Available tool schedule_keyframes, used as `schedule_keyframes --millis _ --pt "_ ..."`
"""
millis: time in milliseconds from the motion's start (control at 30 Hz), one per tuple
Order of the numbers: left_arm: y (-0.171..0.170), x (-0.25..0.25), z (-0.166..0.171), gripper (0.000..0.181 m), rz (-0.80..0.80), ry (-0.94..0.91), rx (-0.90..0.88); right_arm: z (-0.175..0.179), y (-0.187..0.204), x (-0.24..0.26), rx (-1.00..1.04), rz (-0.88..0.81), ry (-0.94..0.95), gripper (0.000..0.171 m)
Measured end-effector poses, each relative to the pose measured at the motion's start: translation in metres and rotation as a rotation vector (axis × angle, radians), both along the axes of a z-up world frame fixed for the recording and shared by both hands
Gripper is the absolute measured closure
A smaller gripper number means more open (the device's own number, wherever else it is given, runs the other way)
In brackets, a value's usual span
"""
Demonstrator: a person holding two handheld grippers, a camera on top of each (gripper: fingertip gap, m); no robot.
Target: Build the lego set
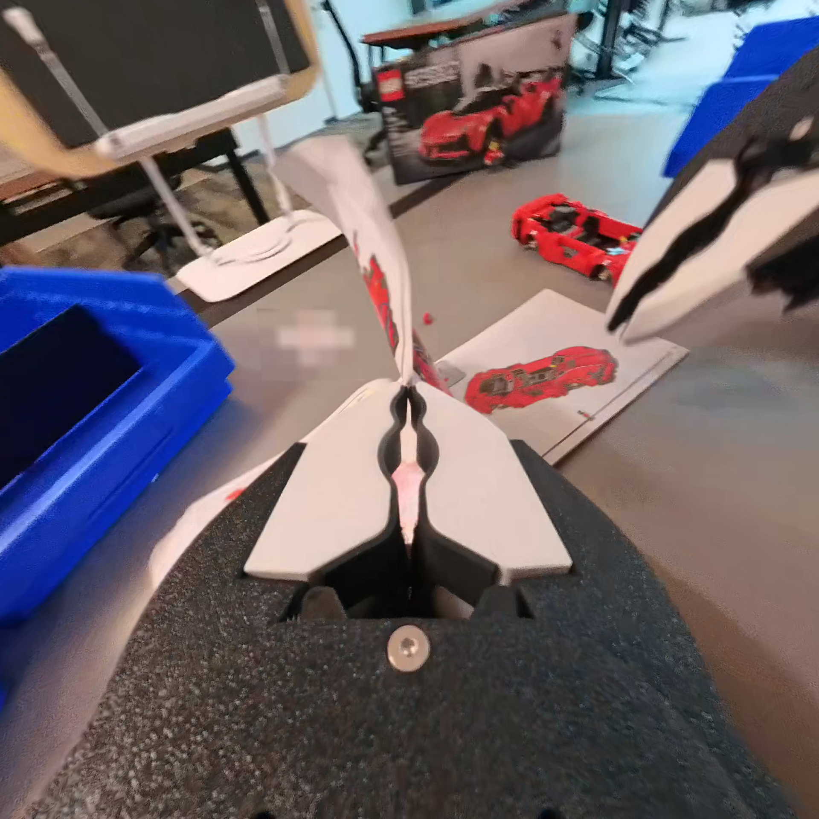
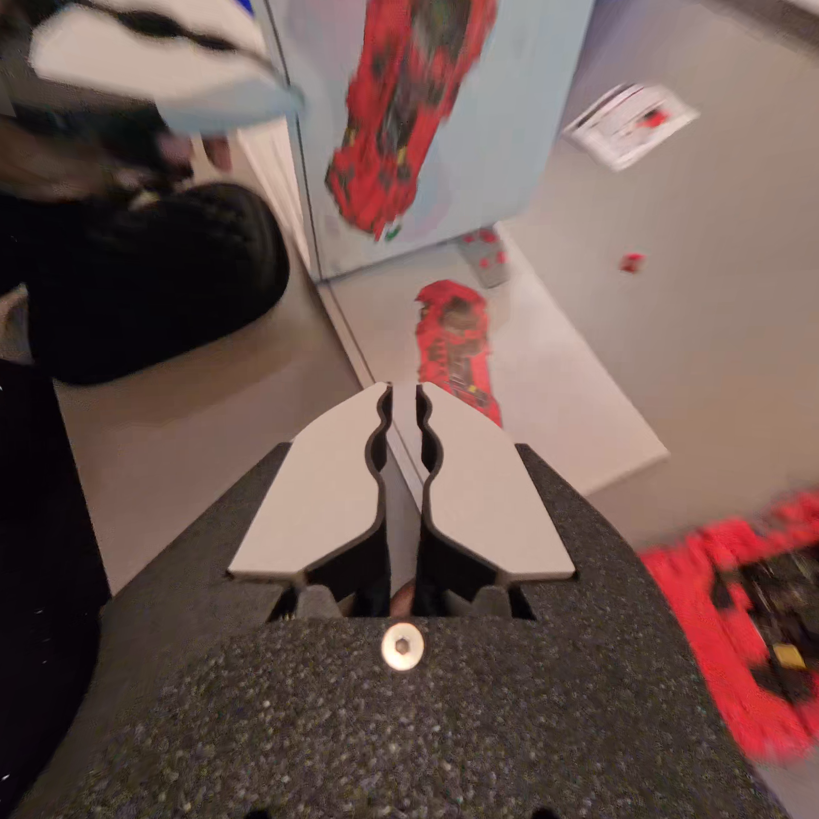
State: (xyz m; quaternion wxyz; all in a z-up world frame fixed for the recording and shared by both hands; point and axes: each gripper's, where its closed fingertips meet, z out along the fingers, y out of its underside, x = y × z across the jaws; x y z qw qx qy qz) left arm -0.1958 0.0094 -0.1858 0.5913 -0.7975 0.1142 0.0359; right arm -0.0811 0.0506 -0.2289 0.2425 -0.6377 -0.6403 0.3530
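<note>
My left gripper (image 1: 407, 390) is shut on a page (image 1: 368, 212) of the instruction booklet (image 1: 554, 368) and holds it lifted, curling upward. The booklet lies open on the table, with a red car drawing on it. The partly built red Lego car (image 1: 576, 239) sits behind it. My right gripper (image 2: 404, 390) is open by a narrow gap and empty, hovering above the booklet's flat page (image 2: 554, 399). It also shows in the left wrist view (image 1: 618, 328) at the right. In the right wrist view the lifted page (image 2: 509, 133) stands ahead, the left gripper (image 2: 292, 97) is at upper left and the car (image 2: 731, 642) is at lower right.
A blue bin (image 1: 88, 399) stands at the left and more blue bins (image 1: 727, 111) at the far right. The Lego box (image 1: 474, 102) stands upright at the back. A small red piece (image 2: 631, 262) and a leaflet (image 2: 629, 124) lie on the table. A dark sleeve (image 2: 155, 283) is at the left. My right fingertips sit around 15 cm from my left ones. To reach the car (image 2: 731, 642) in a straight line is about 15 cm for my right fingers, about 30 cm for my left.
</note>
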Motion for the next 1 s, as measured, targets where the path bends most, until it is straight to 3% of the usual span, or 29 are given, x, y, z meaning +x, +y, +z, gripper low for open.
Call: schedule_keyframes --millis 133,333,400,633,767,1000 --pt "-0.028 -0.031 -0.004 0.180 0.140 -0.057 0.040 -0.019 -0.026 -0.070 0.035 0.153 -0.021 0.165" --pt "-0.056 -0.064 -0.018 0.181 0.297 -0.002 0.033 -0.028 -0.040 -0.149 -0.109 0.151 0.096 0.171" --pt "-0.063 -0.072 -0.026 0.181 0.327 0.008 0.010 -0.036 -0.042 -0.153 -0.109 0.155 0.068 0.171" --pt "-0.064 -0.087 -0.032 0.181 0.421 0.049 -0.038 -0.008 -0.040 -0.155 -0.041 0.157 0.279 0.171" --pt "-0.064 -0.095 -0.040 0.181 0.481 0.055 -0.091 -0.035 -0.048 -0.156 0.008 0.216 0.092 0.171" --pt "-0.064 -0.097 -0.045 0.176 0.493 0.066 -0.138 -0.042 -0.048 -0.157 0.167 0.216 0.070 0.171"
